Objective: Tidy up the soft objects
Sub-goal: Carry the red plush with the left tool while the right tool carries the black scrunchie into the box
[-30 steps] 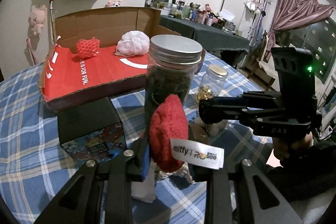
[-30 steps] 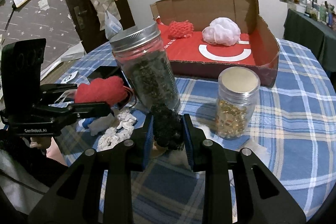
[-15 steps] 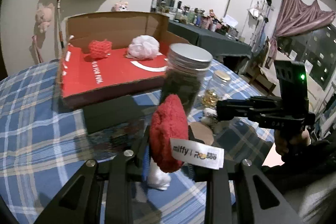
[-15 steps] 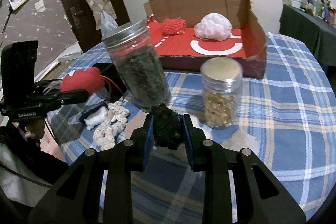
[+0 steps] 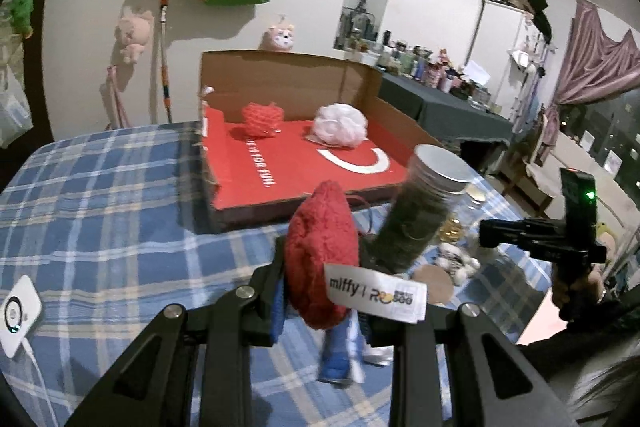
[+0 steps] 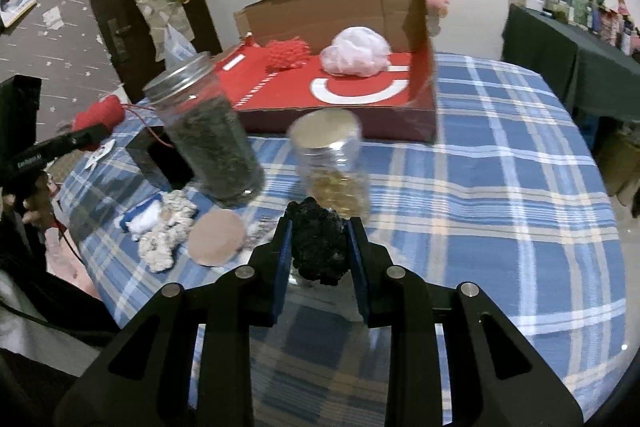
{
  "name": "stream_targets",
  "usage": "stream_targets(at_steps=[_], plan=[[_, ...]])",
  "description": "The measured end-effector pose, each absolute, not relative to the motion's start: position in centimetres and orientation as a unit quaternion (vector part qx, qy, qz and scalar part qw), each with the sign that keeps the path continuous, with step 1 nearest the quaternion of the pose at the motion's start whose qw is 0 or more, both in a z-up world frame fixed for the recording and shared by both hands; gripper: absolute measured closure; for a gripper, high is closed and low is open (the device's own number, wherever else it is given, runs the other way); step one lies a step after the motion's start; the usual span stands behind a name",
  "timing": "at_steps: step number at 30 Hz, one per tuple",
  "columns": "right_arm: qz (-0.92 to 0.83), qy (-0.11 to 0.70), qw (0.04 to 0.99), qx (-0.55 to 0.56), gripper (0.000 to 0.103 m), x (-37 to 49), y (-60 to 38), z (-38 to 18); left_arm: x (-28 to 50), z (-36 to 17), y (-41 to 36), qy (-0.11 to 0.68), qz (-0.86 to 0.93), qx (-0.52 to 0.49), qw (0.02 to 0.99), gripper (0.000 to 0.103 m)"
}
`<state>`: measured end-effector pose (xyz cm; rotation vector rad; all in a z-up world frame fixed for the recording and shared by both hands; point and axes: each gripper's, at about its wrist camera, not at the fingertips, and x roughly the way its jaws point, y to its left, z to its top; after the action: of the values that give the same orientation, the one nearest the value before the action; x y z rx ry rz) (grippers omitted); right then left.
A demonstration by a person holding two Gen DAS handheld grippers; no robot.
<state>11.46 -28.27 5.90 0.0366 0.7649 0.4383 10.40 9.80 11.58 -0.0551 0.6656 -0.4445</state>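
My left gripper (image 5: 320, 291) is shut on a red plush toy (image 5: 322, 255) with a white label, held above the checked tablecloth; a blue and white part dangles below it. My right gripper (image 6: 320, 247) is shut on a black fuzzy ball (image 6: 318, 247), raised in front of the jars. An open cardboard box with a red floor (image 5: 296, 167) (image 6: 360, 95) stands farther back on the table. Inside it lie a red mesh puff (image 5: 262, 119) (image 6: 288, 53) and a white puff (image 5: 340, 125) (image 6: 360, 51). A cream knitted piece (image 6: 166, 231) lies on the cloth at the left.
A tall jar of dark leaves (image 6: 208, 143) (image 5: 420, 211) and a smaller jar of golden pieces (image 6: 332, 163) stand between the grippers and the box. A round tan coaster (image 6: 216, 237), a dark small box (image 6: 160, 155) and a white device (image 5: 18, 311) also lie on the table.
Both grippers moved with their loads. The left one rose and swung left of the tall jar, bringing the red box straight ahead. The right one drew back slightly, so the jars look farther off.
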Motion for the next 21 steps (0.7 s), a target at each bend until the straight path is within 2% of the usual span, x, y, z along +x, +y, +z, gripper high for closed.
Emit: stream_targets(at_steps=[11, 21], plan=[[0.185, 0.366, 0.912, 0.020, 0.077, 13.3, -30.6, 6.6, 12.9, 10.9, 12.8, 0.340, -0.173, -0.026, 0.924, 0.073], [0.182, 0.350, 0.919, -0.016, 0.077, 16.0, -30.4, 7.9, 16.1, 9.8, 13.1, 0.358, -0.177, 0.015, 0.917, 0.073]])
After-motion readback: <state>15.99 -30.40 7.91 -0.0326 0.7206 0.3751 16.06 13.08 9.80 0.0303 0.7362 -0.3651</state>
